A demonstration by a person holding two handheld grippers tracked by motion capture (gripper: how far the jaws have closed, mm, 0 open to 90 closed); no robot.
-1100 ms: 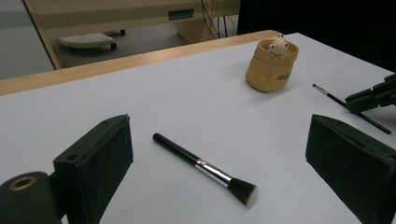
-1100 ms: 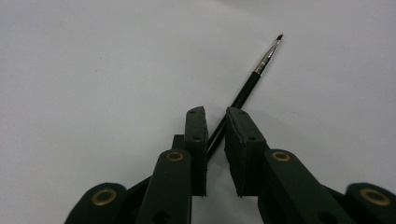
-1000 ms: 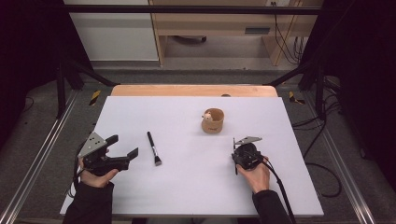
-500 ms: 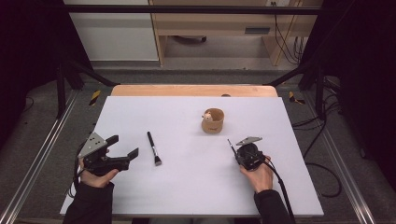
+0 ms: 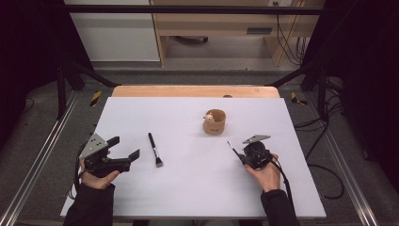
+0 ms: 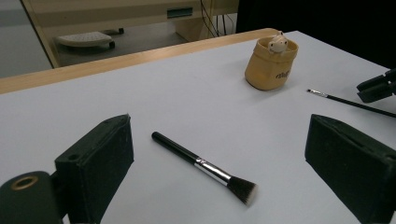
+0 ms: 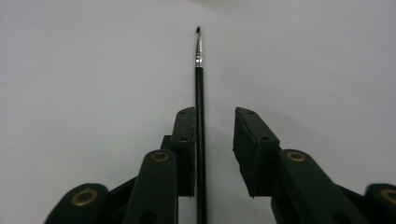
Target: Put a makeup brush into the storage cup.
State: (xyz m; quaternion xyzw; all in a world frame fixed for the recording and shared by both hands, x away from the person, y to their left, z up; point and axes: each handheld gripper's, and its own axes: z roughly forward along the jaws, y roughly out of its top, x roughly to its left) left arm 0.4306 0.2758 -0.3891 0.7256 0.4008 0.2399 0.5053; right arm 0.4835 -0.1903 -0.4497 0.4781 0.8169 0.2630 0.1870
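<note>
White sheet covers the bench point(image 5: 188, 197), with a bare wooden strip point(image 5: 141, 91) along its far edge. At the near left, the person's left hand point(image 5: 96, 178) holds the left claw point(image 5: 128, 147), jaws spread wide and empty. Just right of it lies a black-handled makeup brush with a silver ferrule and dark bristles point(image 5: 155, 149), bristles toward the near side, with open sheet on every side. Farther right and toward the far side stands a small tan fabric pot with a pale animal figure peeking out point(image 5: 214, 122), well clear of all edges. At the near right, the right hand point(image 5: 266, 174) holds the right claw point(image 7: 215, 140), jaws partly apart; a thin black brush with a fine tip point(image 7: 199, 93) lies between them, against the left jaw and unpinched.
</note>
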